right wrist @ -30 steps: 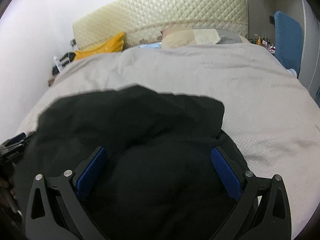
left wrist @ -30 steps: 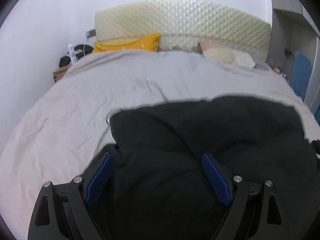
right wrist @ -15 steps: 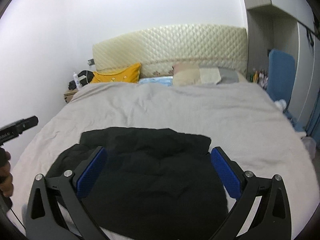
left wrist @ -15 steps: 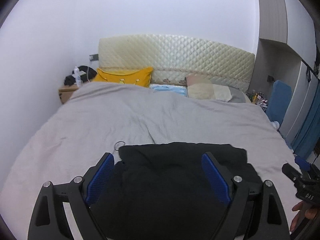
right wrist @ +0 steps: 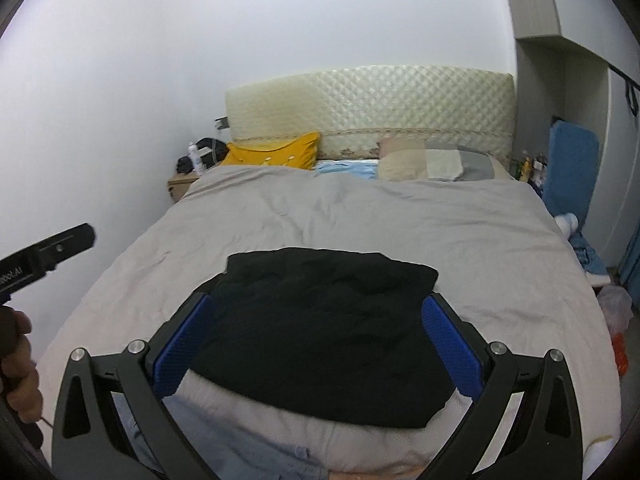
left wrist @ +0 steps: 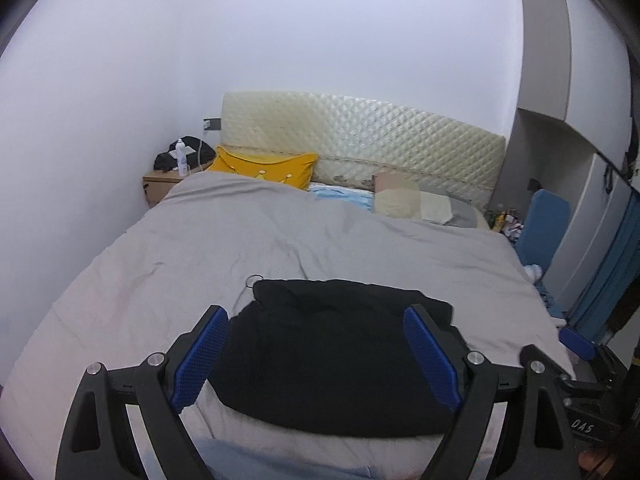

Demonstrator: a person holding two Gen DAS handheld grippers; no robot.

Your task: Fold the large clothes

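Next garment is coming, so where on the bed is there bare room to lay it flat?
The grey duvet is bare between the black folded garment and the pillows, yellow pillow included, and on both sides of the garment. The foot edge is crowded: garment and light blue cloth lie there.

I am working in a home bedroom. A wide bed (right wrist: 400,220) under a grey cover fills the room, and its quilted cream headboard (right wrist: 372,100) stands against the white wall. At the bed's head lie a yellow cushion (right wrist: 276,154) and patchwork pillows (right wrist: 432,162). Left of the bed I see a wooden nightstand (left wrist: 160,184); right of it, tall grey wardrobes (left wrist: 548,40).
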